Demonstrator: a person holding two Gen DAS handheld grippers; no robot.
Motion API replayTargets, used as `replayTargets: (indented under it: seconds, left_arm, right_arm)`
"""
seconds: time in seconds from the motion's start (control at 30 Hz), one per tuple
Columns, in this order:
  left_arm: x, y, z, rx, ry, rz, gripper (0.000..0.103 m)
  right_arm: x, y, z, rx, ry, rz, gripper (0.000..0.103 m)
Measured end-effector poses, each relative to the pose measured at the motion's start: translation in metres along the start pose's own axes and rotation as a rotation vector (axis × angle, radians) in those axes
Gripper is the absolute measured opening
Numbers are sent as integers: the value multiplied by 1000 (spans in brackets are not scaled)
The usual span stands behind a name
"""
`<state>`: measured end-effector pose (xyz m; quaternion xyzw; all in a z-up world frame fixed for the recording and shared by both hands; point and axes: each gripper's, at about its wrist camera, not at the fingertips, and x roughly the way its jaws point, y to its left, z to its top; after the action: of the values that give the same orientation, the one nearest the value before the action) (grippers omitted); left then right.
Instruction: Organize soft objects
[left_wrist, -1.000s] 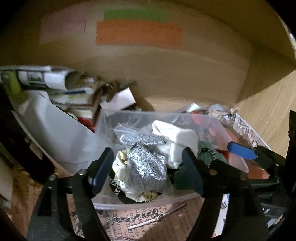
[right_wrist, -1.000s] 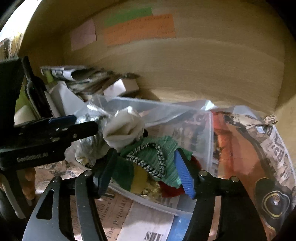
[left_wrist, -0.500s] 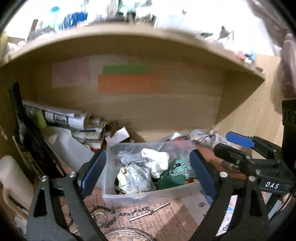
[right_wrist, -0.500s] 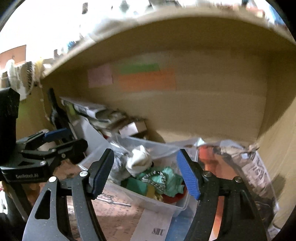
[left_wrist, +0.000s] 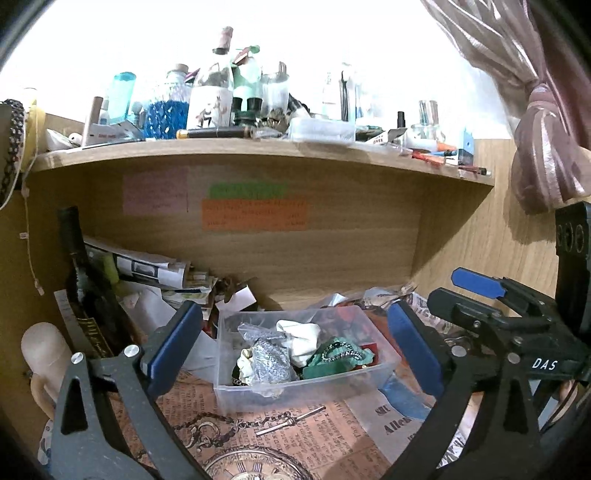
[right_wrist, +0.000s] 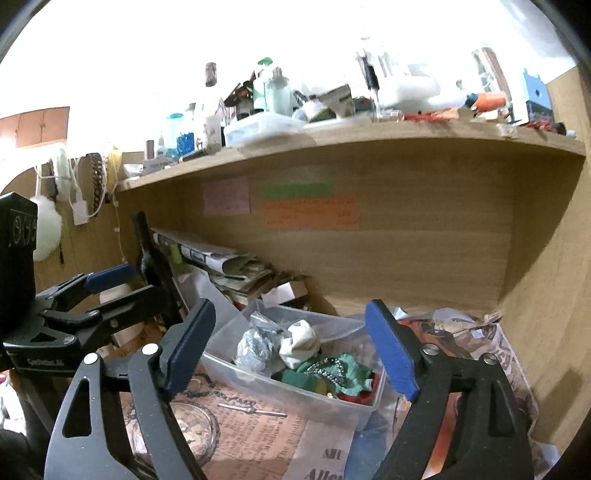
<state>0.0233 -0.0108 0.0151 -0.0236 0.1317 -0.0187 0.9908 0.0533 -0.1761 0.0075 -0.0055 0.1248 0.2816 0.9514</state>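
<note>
The clear plastic bin (left_wrist: 306, 384) sits on the newspaper-covered bench under the shelf (left_wrist: 258, 151), near the back wall, packed with a white cloth (left_wrist: 301, 334), a silver glittery pouch (left_wrist: 271, 360) and a green cloth (left_wrist: 338, 360). Left tool (left_wrist: 295, 345) has just been opening, jaws spread wide, nothing between them. Right tool (right_wrist: 291, 343) likewise opening, empty, short of the bin.

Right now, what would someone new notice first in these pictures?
Probably the clear bin on the papered desk under the shelf, stuffed with soft things: a white cloth, a silver pouch and a green cloth. Next, the shelf's crowd of bottles. Both grippers, left and right, frame the bin, open and empty.
</note>
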Motion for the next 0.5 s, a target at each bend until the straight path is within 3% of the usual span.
replayTargets:
  seconds: [0.07,0.23,0.5]
  left_arm:
    - [-3,-1,0,-1,-6,-2,103]
    - [-6,0,-1,-3,-11,-5,103]
    - [-2,-2,-4,-1,0,12,103]
  right_arm:
    - [-5,1,0,3,-9,1,83]
    - [-14,5,-1,6,-32,-8,98]
    - [-19,9,-1,2,-48,-16,103]
